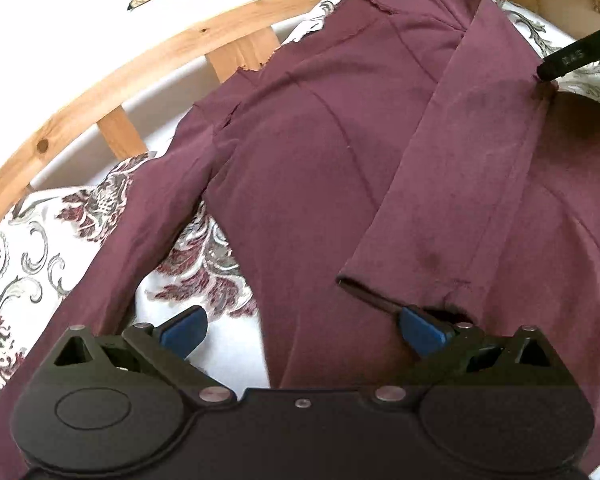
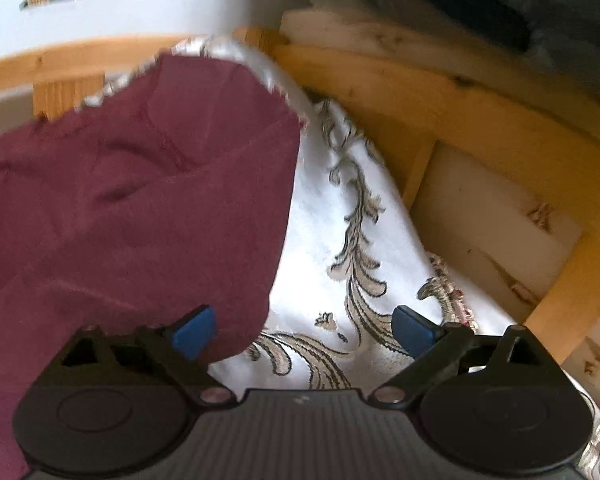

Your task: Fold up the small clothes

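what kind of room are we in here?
Probably a home bedroom or living room. The maroon top lies on a floral patterned cover over a pine slatted frame, like a bed or sofa, beside a white wall.

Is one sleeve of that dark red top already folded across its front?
Yes, in the left wrist view one sleeve lies diagonally over the front of the top, while the other sleeve stretches out on the patterned cloth.

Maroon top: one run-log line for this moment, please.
maroon top flat on patterned cloth | one sleeve folded across | both jaws open, empty
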`<state>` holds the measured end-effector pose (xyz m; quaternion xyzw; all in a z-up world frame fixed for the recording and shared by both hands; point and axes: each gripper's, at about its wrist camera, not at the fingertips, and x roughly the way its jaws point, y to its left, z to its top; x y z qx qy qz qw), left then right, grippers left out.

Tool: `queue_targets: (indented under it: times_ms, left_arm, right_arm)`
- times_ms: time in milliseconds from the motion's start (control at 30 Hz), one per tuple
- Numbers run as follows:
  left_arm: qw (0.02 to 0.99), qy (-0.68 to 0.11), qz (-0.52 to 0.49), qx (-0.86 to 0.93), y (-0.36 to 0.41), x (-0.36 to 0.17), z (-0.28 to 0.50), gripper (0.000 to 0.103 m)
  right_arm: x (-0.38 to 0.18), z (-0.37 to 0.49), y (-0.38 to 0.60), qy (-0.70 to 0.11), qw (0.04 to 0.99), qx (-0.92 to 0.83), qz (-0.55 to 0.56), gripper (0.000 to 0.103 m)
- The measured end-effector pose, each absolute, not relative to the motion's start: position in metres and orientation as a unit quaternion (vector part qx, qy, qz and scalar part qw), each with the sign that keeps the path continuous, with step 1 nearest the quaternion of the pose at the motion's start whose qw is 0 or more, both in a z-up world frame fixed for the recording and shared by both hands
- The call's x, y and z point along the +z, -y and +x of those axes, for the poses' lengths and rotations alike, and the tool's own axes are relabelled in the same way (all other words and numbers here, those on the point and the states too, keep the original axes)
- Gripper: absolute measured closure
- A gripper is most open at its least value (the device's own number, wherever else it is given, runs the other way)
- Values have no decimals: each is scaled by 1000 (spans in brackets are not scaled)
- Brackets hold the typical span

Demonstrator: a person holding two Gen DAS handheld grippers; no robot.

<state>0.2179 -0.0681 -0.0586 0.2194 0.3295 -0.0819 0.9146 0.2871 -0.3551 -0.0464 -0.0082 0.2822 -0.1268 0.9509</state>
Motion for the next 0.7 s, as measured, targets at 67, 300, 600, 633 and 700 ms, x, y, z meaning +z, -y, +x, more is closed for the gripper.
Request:
queue_targets:
  times_ms: [67, 300, 600, 633, 700]
  left_arm:
    - [918, -326, 212, -77, 60, -55, 213, 1]
    - [913, -327, 242, -37, 31, -54, 194, 1]
    - [919, -356, 143, 88, -12, -52, 174, 1]
    - [920, -353, 133, 107, -18, -51, 171, 1]
    - [922, -328, 105, 177, -31, -47, 161, 1]
  right_arm:
    - [-35, 261, 346, -259, 959, -110, 4, 0]
    - [-23, 194, 295, -223, 972, -31, 63, 0]
    - [-44, 171, 251, -259, 960, 69, 78, 0]
    - [-46, 169, 250, -263, 959, 74, 77, 0]
    - [-50, 165, 250, -269, 957, 78, 81, 0]
